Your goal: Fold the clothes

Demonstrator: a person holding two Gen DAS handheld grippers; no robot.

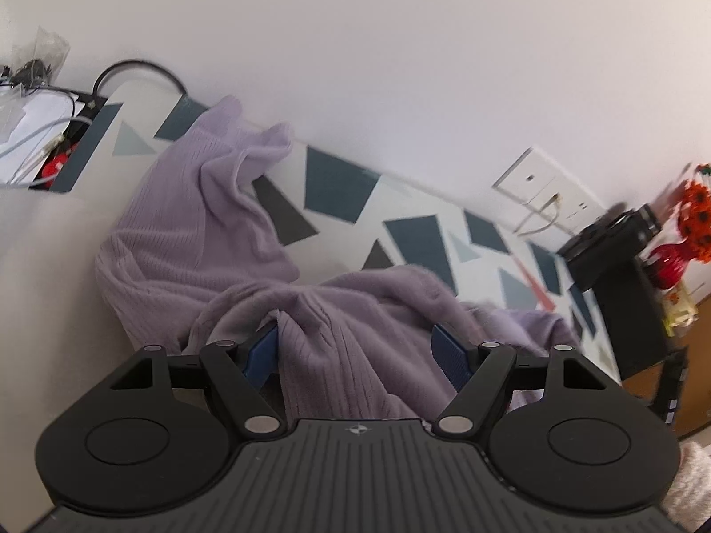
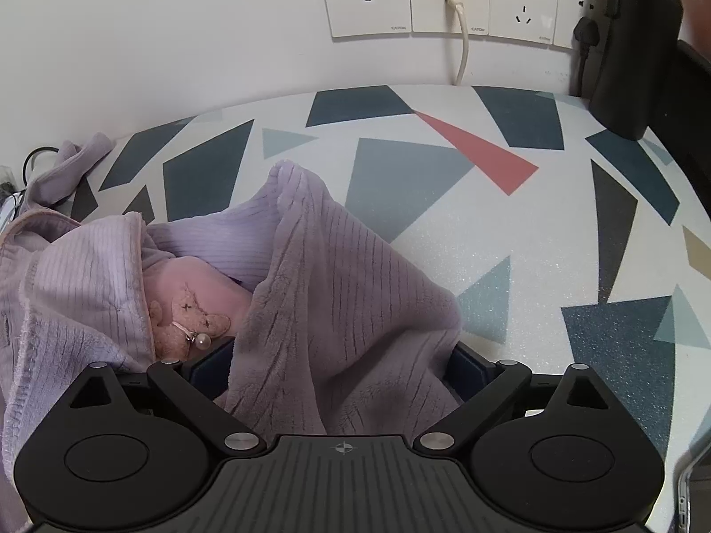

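1. Patterned table (image 2: 444, 231) carried the lilac fleece garment (image 2: 337, 293), rumpled and half bunched (no clean fold visible).
2. We saw left gripper (image 1: 360, 346) and right gripper (image 2: 342, 368) spread wide, fabric lying between the fingers, likely for gathering it.
3. Small bear charm (image 2: 186, 315) faced up.

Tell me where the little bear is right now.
In the right wrist view, the bear sits lower left on the pink fabric, just beyond the claw's left finger.

The garment (image 2: 320, 311) lay bunched on the tabletop (image 2: 511, 244), wall sockets (image 2: 444, 0) behind it, a flask (image 2: 631, 53) at the right rear.
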